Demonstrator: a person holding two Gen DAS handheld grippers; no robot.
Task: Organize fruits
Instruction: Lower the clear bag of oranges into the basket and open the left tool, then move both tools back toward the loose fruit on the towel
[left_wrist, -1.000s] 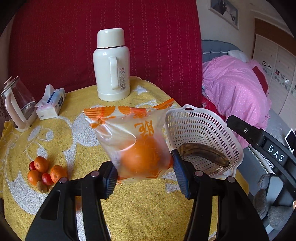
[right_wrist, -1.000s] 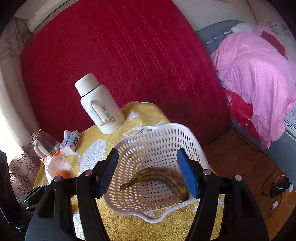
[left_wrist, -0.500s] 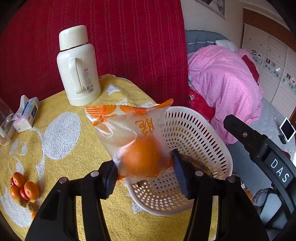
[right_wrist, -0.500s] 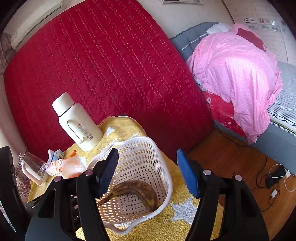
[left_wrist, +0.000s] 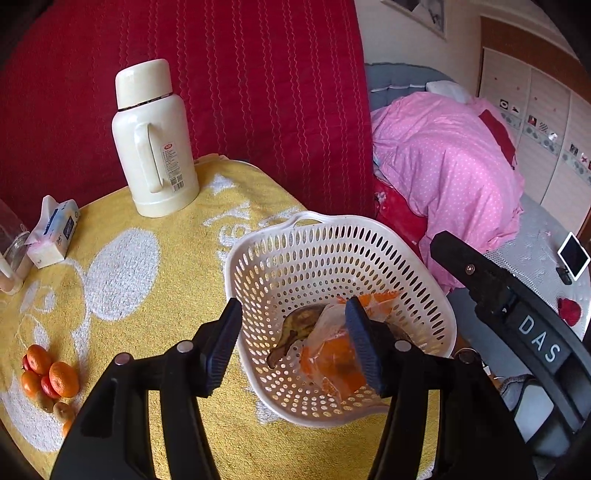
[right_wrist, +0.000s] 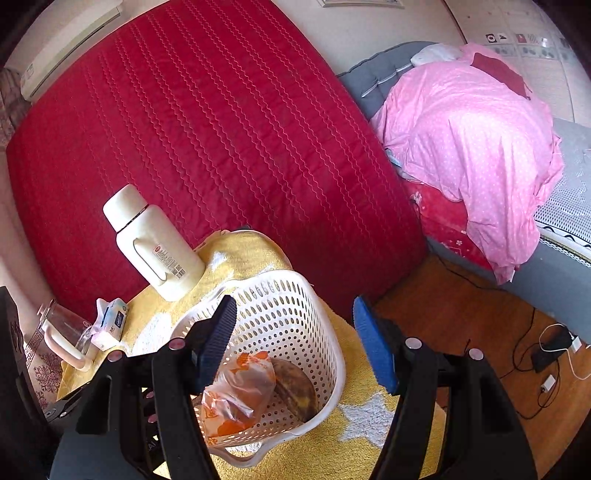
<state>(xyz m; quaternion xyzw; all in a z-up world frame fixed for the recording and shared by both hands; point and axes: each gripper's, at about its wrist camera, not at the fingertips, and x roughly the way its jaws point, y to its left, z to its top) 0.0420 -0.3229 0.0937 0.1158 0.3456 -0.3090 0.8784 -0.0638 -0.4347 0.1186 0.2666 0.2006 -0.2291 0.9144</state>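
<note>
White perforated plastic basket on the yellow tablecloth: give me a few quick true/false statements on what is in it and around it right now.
1. The clear plastic bag with the orange lies inside the white perforated plastic basket. True.
2. The basket holds no banana. False: a browned banana lies in it beside the bag.
3. The left gripper clamps the bag. False: its jaws have just been opening and stand apart, the bag released.
4. Small orange and red fruits sit on the yellow tablecloth, outside the basket. True.
5. The cream thermos flask lies on its side. False: it stands upright.
</note>
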